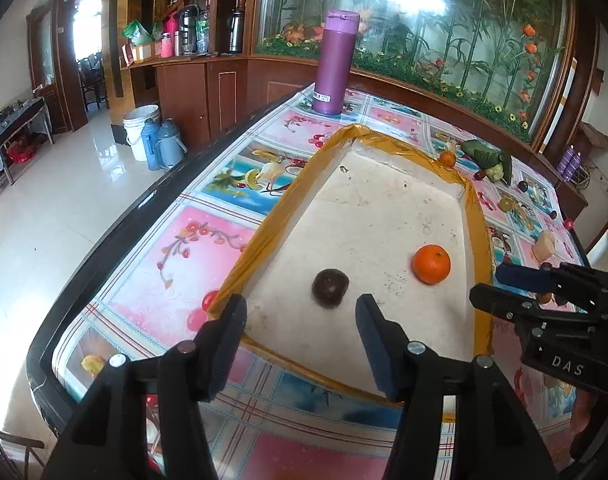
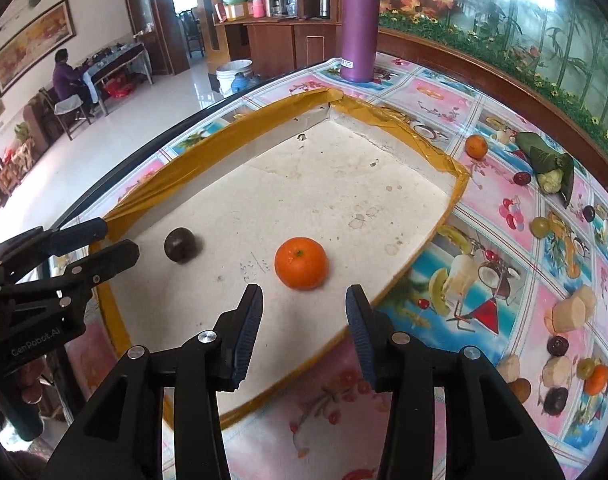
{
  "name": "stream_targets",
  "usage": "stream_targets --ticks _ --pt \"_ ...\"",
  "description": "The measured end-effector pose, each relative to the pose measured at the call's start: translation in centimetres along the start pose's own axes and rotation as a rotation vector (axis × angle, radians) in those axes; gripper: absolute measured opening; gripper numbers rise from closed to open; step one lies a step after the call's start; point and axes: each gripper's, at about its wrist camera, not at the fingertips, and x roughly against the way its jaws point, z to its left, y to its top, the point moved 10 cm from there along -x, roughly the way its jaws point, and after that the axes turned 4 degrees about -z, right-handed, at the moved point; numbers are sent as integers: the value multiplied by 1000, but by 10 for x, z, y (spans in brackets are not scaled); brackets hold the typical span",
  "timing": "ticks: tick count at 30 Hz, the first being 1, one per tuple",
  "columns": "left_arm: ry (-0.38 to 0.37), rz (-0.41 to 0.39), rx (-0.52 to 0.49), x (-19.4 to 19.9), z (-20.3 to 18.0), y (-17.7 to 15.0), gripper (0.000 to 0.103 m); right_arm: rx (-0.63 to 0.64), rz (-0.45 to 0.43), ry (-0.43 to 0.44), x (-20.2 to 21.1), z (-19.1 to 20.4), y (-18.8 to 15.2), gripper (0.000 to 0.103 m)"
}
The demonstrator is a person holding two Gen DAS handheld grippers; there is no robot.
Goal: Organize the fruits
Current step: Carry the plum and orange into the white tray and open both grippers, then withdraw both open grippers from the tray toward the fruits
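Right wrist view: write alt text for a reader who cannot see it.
An orange and a dark round fruit lie apart in a shallow white tray edged with yellow tape, just beyond the open, empty right hand-held gripper. More loose fruit lies on the patterned tablecloth to the right; a purple flask stands behind.

Far rim of white tray (image 1: 478, 216) partly masked in the left wrist view by right gripper (image 1: 520, 284); small fruits (image 1: 546, 298) behind its fingers mostly covered, kind indeterminable. Near tray corner concealed beneath left gripper (image 1: 301, 312) body. In the right wrist view, fruit cluster (image 2: 560, 376) at lower right distorted by lens edge, pale pieces unidentifiable. Purple flask (image 2: 360, 24) top clipped by upper frame edge. Seated person (image 2: 65, 80) too small and distant for detail. Table (image 2: 504, 208) edges cut off.
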Motion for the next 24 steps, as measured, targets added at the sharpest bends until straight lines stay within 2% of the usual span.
stream_targets --ticks 7,10,12,19,24 --pt "10 -64 -44 16 -31 0 70 -45 -68 -53 36 -17 -18 43" --pt "-11 -63 -69 18 -50 -1 74 -80 -86 -72 49 -31 -25 46" --pt "-27 -60 -83 19 -64 -2 75 -97 -99 -100 58 -44 -30 54" --pt "-78 -57 -153 22 -118 -9 82 -164 -126 -181 92 -89 -59 56" --pt "-121 -47 -201 24 -157 -18 82 -206 -142 -257 117 -124 -84 60"
